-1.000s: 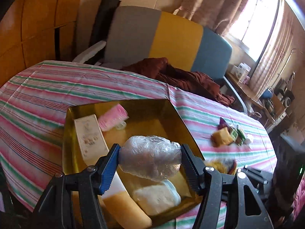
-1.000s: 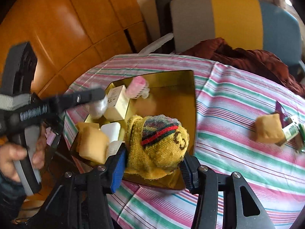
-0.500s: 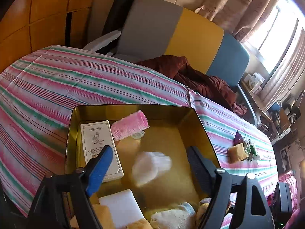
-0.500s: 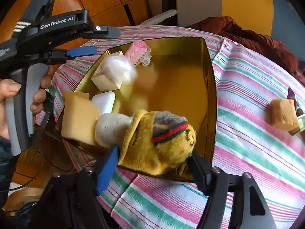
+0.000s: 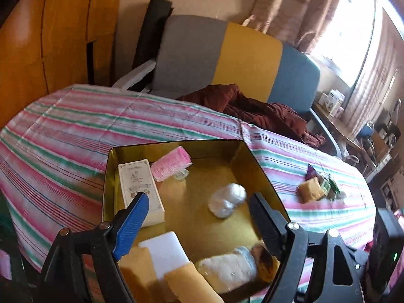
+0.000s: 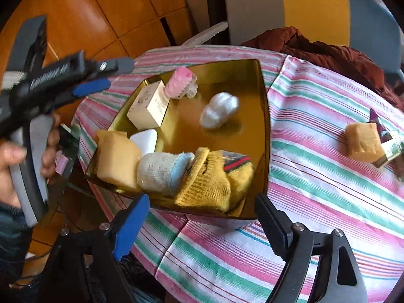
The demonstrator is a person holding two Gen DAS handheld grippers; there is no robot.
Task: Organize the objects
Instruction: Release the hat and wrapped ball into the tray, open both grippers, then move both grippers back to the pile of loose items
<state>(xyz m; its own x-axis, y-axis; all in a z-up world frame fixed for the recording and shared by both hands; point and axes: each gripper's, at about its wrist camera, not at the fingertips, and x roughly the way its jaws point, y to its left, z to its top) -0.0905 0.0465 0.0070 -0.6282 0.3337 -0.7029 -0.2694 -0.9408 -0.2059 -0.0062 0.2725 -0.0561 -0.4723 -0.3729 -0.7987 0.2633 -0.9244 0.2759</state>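
Observation:
A gold tin tray [image 5: 176, 146] [image 6: 262, 101] sits on the striped tablecloth. Loose on its floor lies a plastic-wrapped white ball [image 5: 227, 200] [image 6: 219, 113]. My left gripper [image 5: 199, 202] [image 6: 111, 74] hangs open above the tray with nothing between its fingers. A yellow sock [image 6: 217, 179] rests in the tray's near corner beside a white-and-blue sock [image 6: 164, 171] [image 5: 227, 267]. My right gripper [image 6: 202, 199] is opening just short of the yellow sock, its pads clear of it. A cream box [image 5: 140, 189], pink roller [image 5: 170, 162], white block [image 6: 145, 137] and yellow sponge [image 6: 117, 156] also lie in the tray.
A tan sponge [image 6: 362, 142] [image 5: 309, 189] and small packets [image 6: 388, 149] lie on the cloth to the right. Behind the table stands a grey, yellow and blue chair [image 5: 227, 58] with a maroon cloth [image 5: 252, 108]. A hand [image 6: 48, 149] holds the left gripper's handle.
The left gripper opened and the wrapped ball dropped into the tray. The right gripper's jaws widened off the yellow sock, which now lies in the tray's near corner.

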